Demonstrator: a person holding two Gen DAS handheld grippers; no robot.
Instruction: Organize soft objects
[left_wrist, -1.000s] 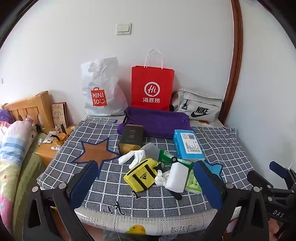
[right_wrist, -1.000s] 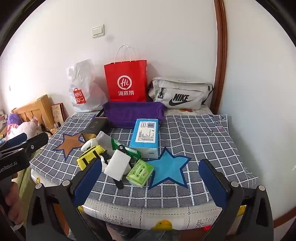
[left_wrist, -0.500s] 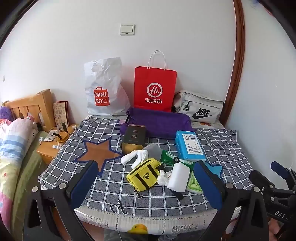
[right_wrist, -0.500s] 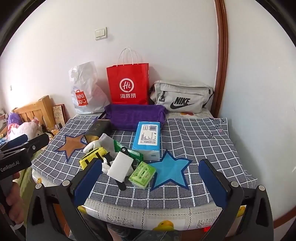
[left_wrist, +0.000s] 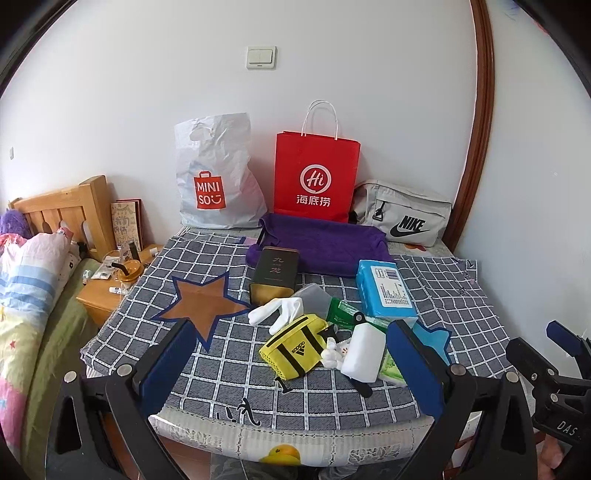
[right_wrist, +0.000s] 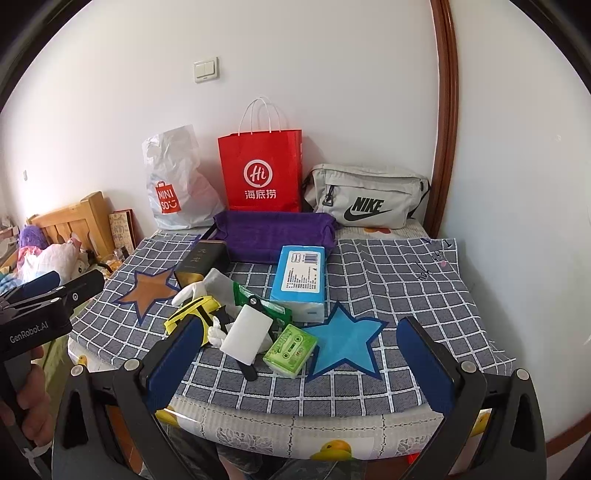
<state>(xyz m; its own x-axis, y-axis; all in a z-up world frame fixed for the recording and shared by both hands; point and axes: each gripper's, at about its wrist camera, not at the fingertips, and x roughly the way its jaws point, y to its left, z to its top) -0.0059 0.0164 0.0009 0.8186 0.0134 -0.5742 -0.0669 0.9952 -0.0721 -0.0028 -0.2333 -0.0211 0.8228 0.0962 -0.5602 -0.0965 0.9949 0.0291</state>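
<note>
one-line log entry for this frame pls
phase: pre-grasp | left gripper: open, empty | right gripper: open, empty | pile: yellow pouch, white glove, blue tissue pack | untouched

A: Any free room?
B: Checked cloth (right_wrist: 402, 280) bare on the right, from the blue star (right_wrist: 345, 339) to the far edge. Left part w/ the brown star (left_wrist: 201, 304) bare too.
A: What's in the way?
B: Clutter mid-table: yellow pouch (left_wrist: 293, 345), white glove (left_wrist: 275, 312), white block (right_wrist: 245, 338), green pack (right_wrist: 290, 350), blue tissue pack (right_wrist: 300, 280), dark tin (left_wrist: 275, 275). Back edge walled by purple cloth (right_wrist: 273, 234), red bag (right_wrist: 260, 173), Nike bag (right_wrist: 365, 195).
</note>
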